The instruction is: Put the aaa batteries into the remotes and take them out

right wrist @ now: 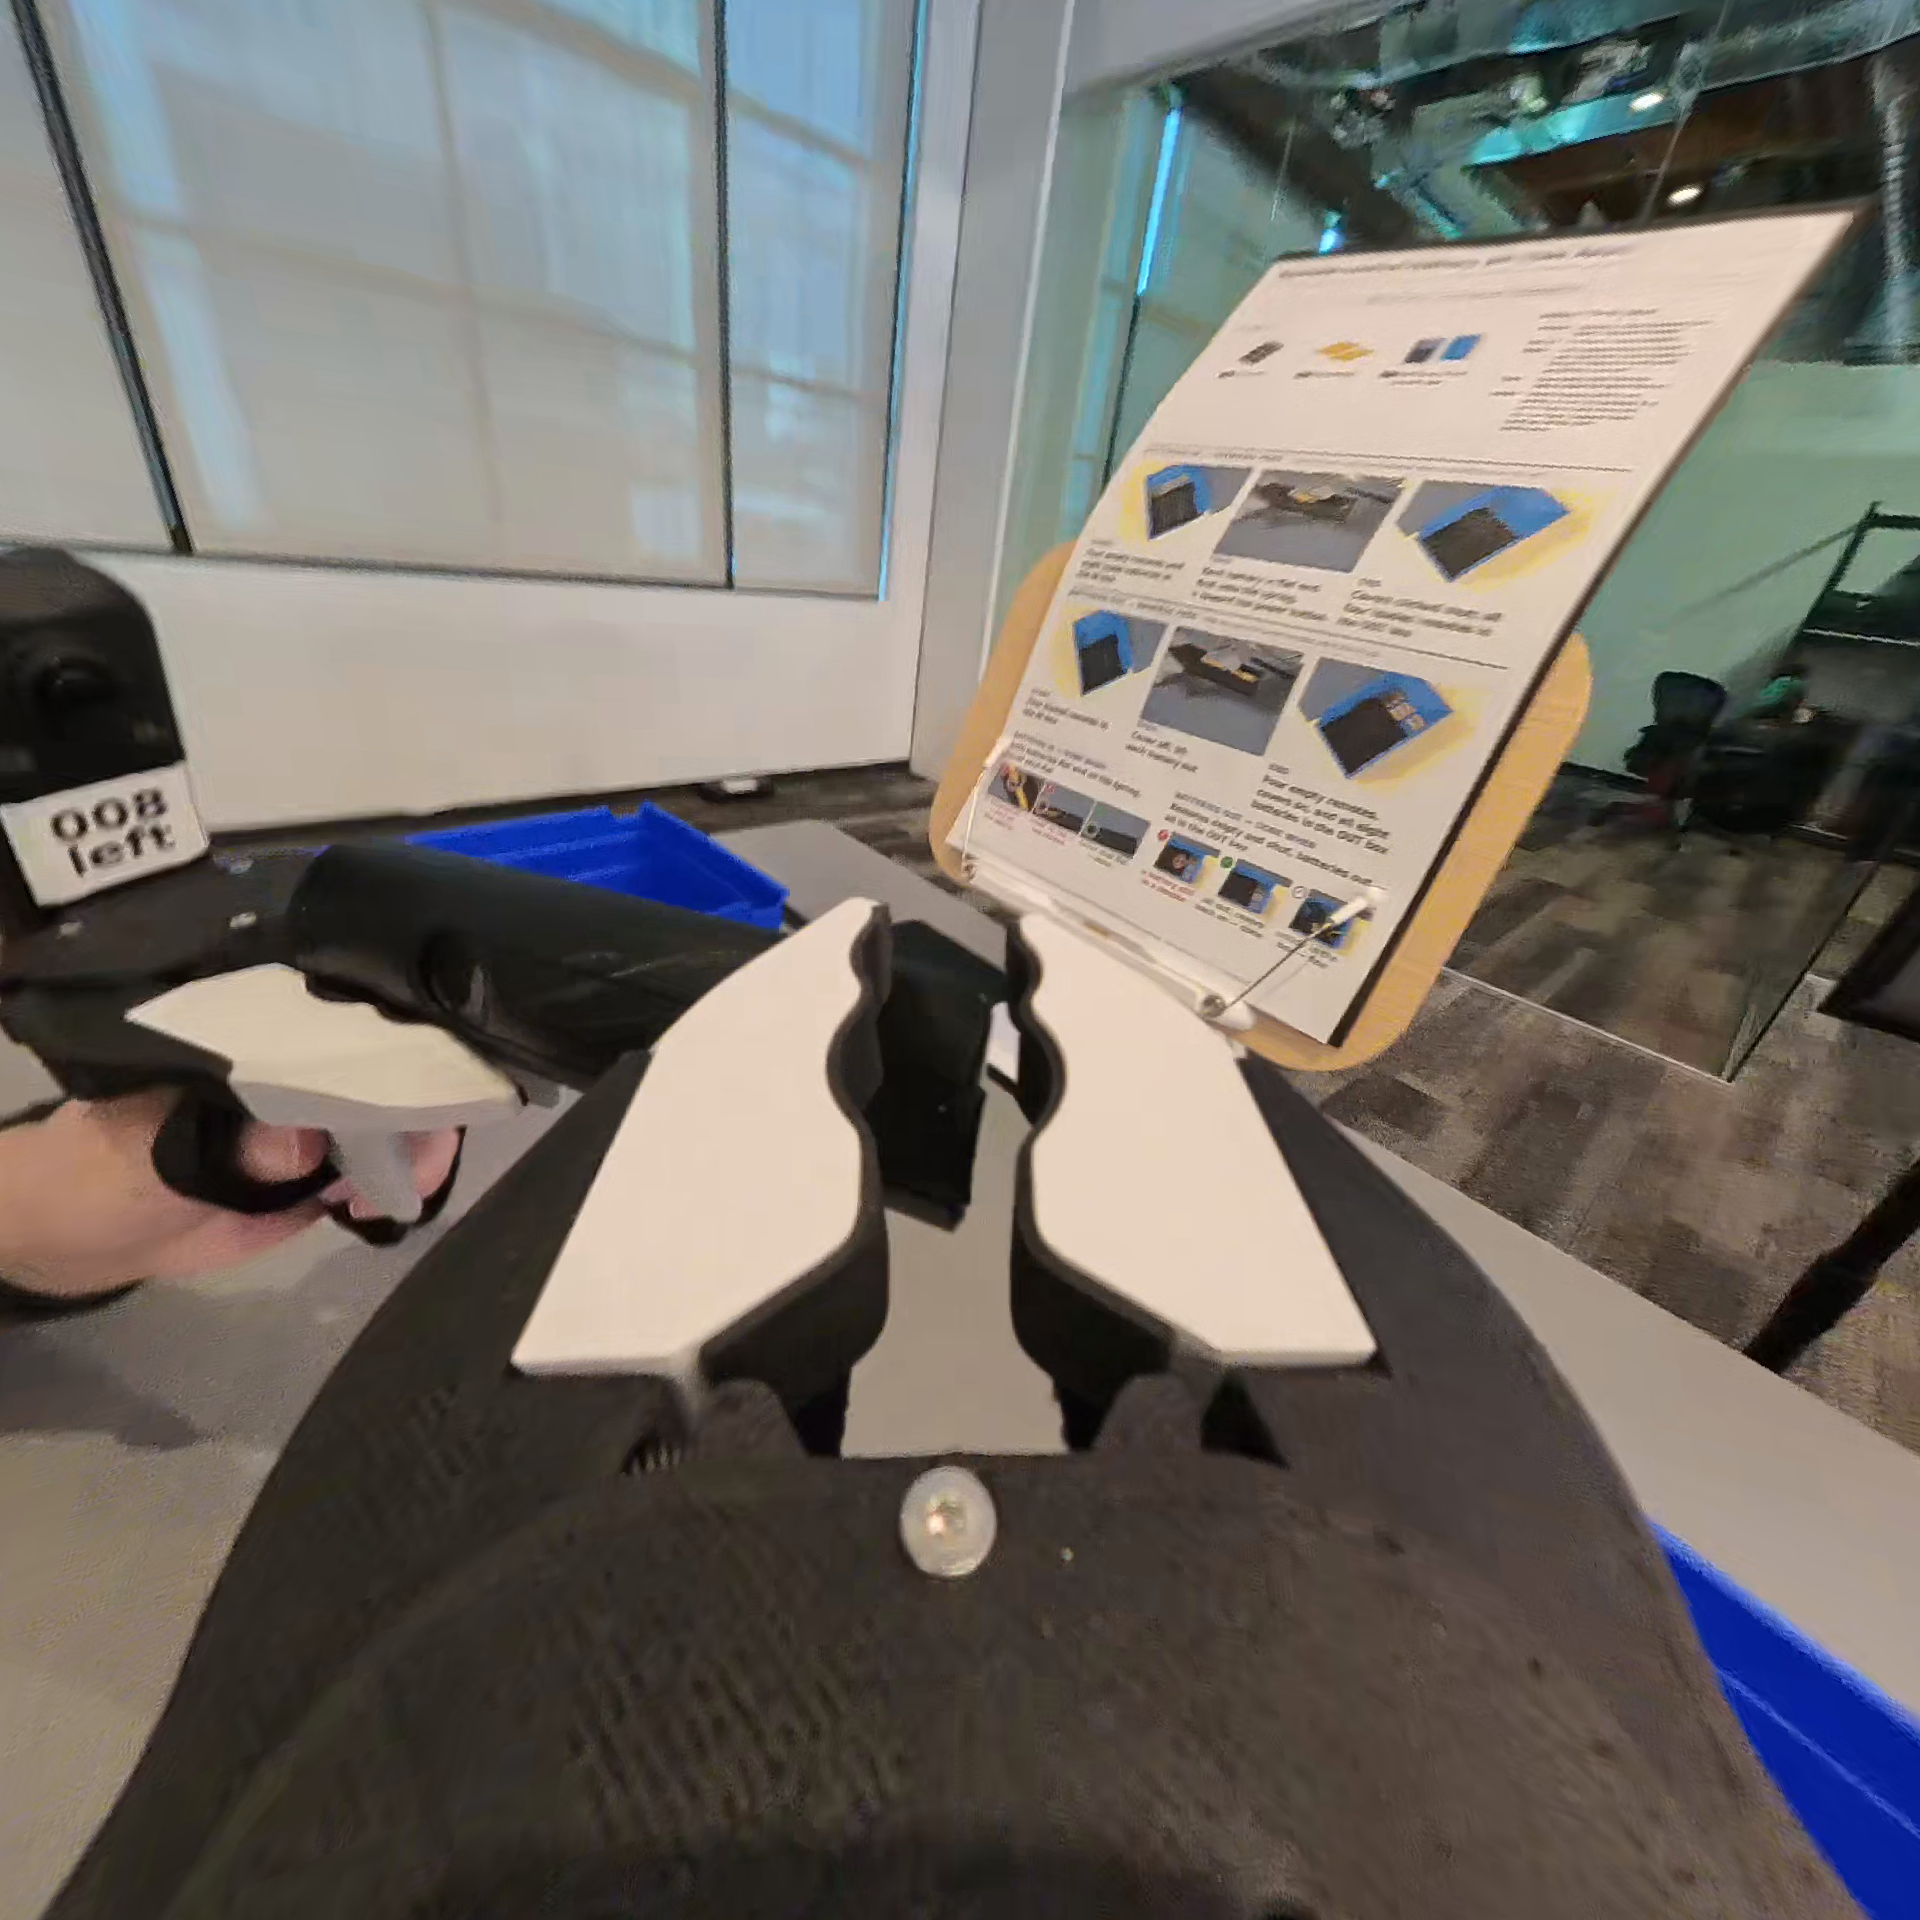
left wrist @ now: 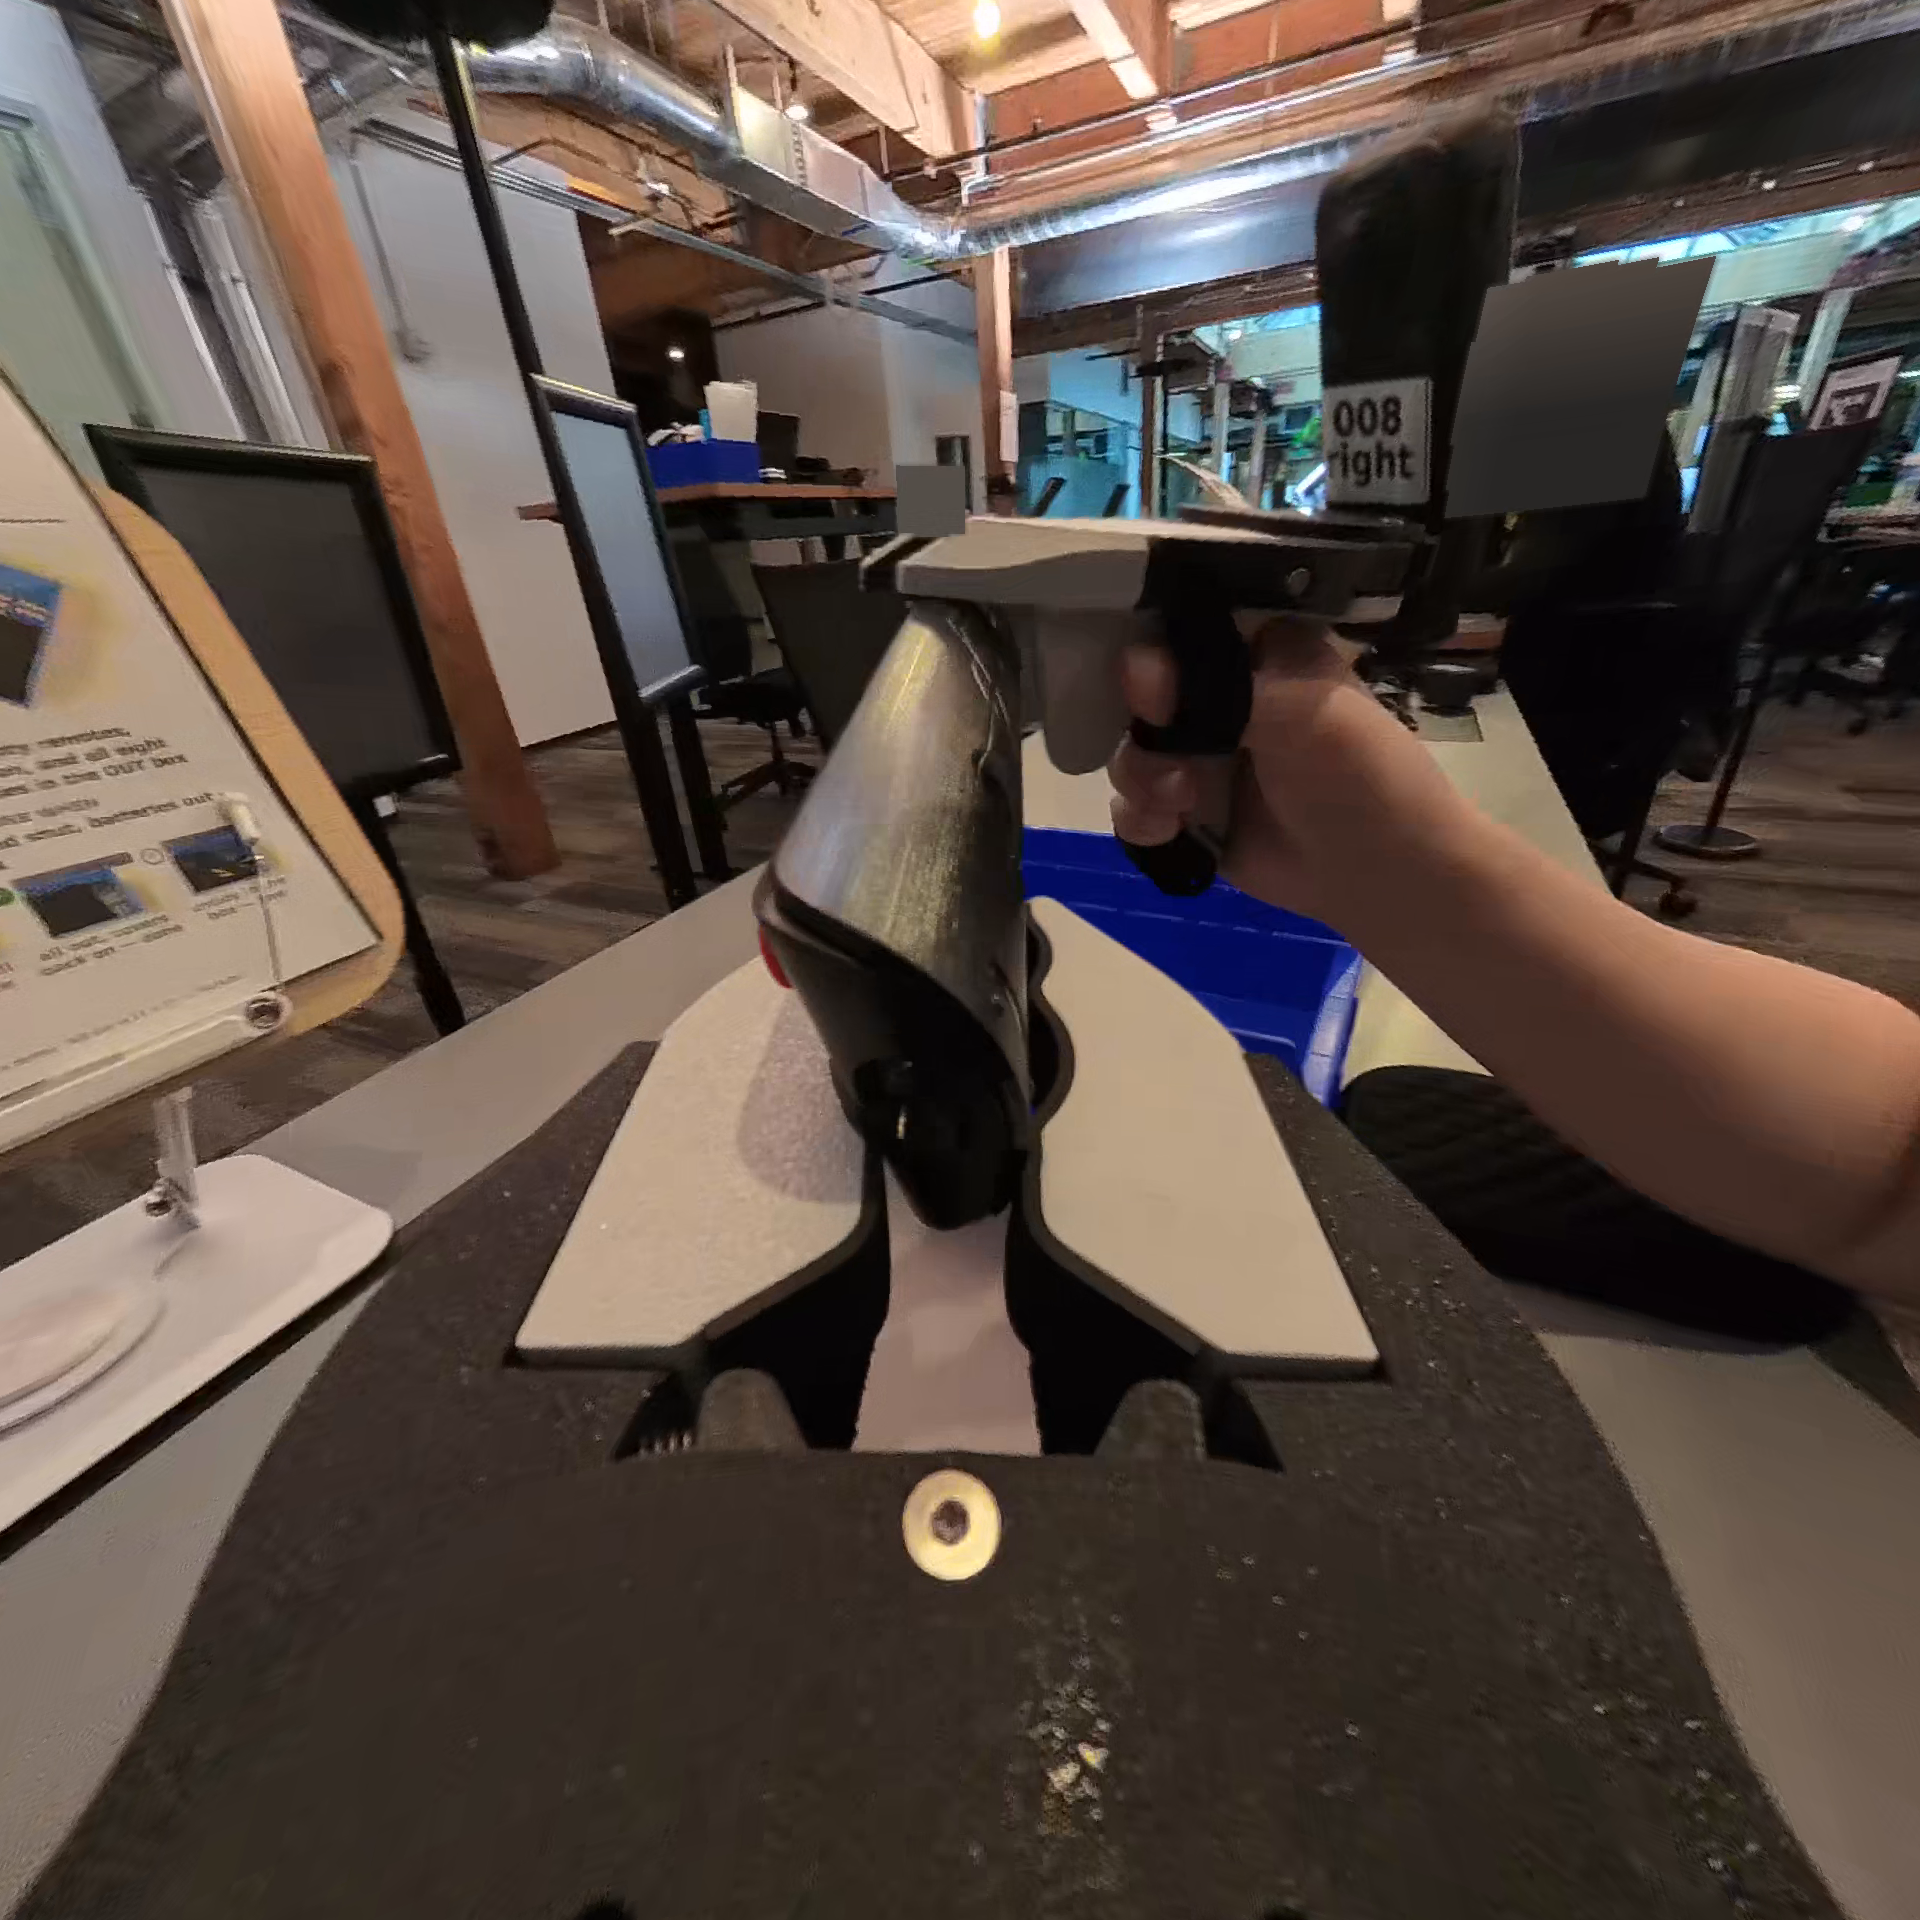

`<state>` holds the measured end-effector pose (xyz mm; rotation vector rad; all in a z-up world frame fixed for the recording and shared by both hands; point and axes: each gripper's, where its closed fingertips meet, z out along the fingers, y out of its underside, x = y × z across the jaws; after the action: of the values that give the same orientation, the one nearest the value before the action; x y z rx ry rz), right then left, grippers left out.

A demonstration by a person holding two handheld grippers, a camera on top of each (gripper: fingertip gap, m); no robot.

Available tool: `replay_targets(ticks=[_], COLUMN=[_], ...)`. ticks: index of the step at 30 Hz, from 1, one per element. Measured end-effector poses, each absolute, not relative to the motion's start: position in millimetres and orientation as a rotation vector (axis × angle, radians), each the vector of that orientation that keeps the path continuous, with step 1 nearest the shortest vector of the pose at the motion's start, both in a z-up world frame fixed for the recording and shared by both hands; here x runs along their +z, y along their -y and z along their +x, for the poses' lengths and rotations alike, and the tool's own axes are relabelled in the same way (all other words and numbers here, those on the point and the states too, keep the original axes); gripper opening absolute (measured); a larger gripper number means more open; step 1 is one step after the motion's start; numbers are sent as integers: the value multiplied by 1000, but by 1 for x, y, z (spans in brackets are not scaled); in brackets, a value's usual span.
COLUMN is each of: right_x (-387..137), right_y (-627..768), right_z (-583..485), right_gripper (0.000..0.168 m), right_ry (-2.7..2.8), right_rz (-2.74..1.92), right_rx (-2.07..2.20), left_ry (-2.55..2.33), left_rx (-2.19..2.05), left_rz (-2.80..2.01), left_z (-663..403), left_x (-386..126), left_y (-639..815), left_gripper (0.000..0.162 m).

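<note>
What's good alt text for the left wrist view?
The left gripper clamps the lower end of a black remote that tilts upward, while the right gripper, held in a hand, grips its top end. A blue bin sits behind on the grey table.

remote (left wrist: pixel 914 935): glossy black, a small red spot near its lower left edge
left tongs (left wrist: pixel 951 1122): white top faces, black speckled body
right tongs (right wrist: pixel 951 1101): white top faces, black textured body
bin (left wrist: pixel 1205 935): bright blue
surface (left wrist: pixel 540 1081): plain grey
instruction sheet (right wrist: pixel 1351 623): white with small blue, yellow and black pictures, on a light wood board
floor (right wrist: pixel 1558 1091): mottled grey and brown carpet
</note>
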<state>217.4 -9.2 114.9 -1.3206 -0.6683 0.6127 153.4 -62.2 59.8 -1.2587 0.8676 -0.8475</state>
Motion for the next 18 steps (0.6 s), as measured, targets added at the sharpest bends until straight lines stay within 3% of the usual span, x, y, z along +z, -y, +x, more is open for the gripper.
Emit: replay_targets(ticks=[2, 3, 10, 18], right_x=[119, 121, 139, 139], right_y=[8, 11, 28, 39], right_z=[218, 216, 232, 225], right_gripper=[49, 50, 50, 45], right_ry=[609, 606, 717, 785], right_rz=[-1296, -1280, -1112, -1157], right_rx=[767, 863, 924, 1002], left_ry=[-826, -805, -702, -816], left_rx=[-884, -924, -1272, -1203], left_rz=[-1245, -1242, -1220, -1238], left_z=[147, 145, 124, 121], left_x=[65, 68, 88, 85], left_y=[60, 60, 57, 56], left_gripper=[22, 22, 22, 23])
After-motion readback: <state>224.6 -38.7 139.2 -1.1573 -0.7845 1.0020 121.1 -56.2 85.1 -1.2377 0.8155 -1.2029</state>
